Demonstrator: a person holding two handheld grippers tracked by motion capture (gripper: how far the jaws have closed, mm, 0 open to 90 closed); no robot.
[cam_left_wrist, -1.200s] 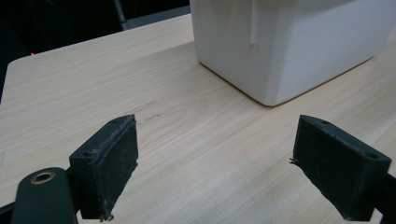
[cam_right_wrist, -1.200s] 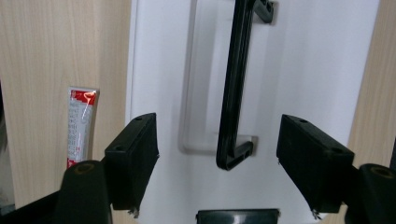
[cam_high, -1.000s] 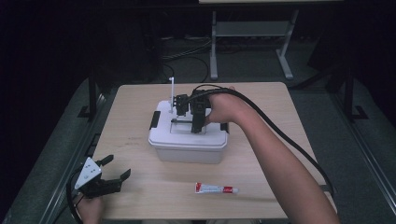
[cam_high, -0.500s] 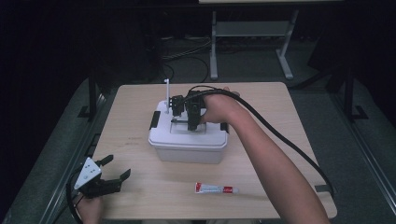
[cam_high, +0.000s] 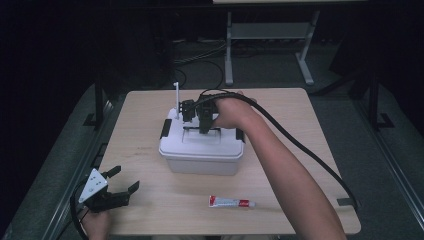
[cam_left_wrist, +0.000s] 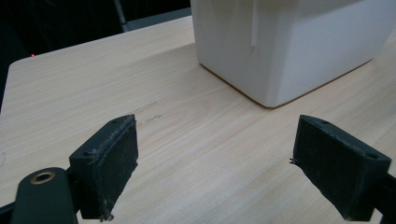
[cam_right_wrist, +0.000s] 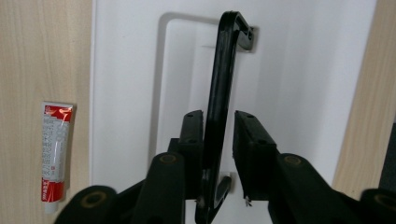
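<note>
A white plastic storage box (cam_high: 202, 150) sits in the middle of a light wooden desk (cam_high: 300, 125), its lid on and a black latch at each short end. A person's right arm reaches over the box from the near side. The right claw (cam_right_wrist: 218, 140) points down onto the lid, where a black carry handle (cam_right_wrist: 224, 84) stands up out of its recess. The jaws have just been closing with this handle between them; the left pad touches it, while a thin gap shows at the right pad, so the grip looks nearly but not fully made. Holding the handle at its middle would likely keep the box level when lifted.

The left claw (cam_high: 116, 187) rests low at the near left corner of the desk, jaws spread wide and empty, pointed toward the box's side, apparently waiting. A red and white tube (cam_high: 231, 202), perhaps ointment or toothpaste, lies flat on the desk just in front of the box, apart from both claws.
</note>
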